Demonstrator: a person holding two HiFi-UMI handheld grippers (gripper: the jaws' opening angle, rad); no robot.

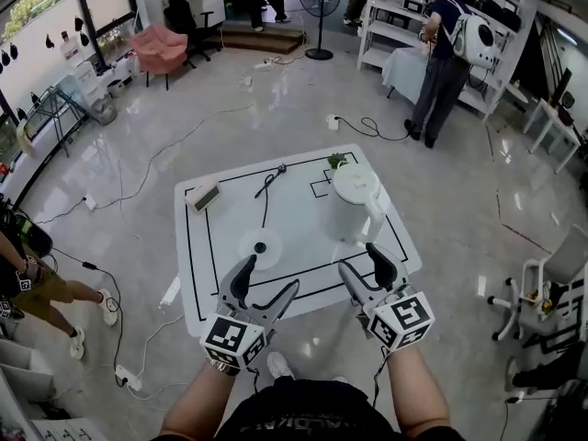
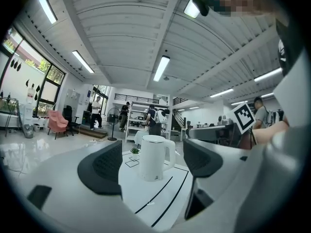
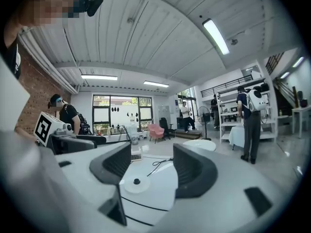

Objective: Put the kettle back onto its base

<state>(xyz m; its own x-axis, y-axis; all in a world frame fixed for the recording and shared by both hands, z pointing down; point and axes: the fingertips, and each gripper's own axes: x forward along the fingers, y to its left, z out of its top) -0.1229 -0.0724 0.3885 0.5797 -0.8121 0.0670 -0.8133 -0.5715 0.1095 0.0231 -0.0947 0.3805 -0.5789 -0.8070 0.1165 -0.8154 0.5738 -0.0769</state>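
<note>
1. I am seeing the kettle (image 1: 356, 205) showing a smooth white plastic shell with a soft sheen.
2. Its base (image 1: 260, 247) is looking like smooth white plastic too.
3. The table (image 1: 294, 211) is appearing matt white.
4. The floor (image 1: 184, 108) is gleaming, glossy and reflective.
5. The pads (image 2: 108, 166) of the left gripper (image 1: 272, 274) and the right gripper (image 1: 360, 257) are showing dark, ribbed and matt.

You get bright, even light from ceiling tubes (image 2: 162, 68) and windows (image 3: 119, 111); the floor (image 1: 276, 108) glares, and the gripper views warp with dark edges.
</note>
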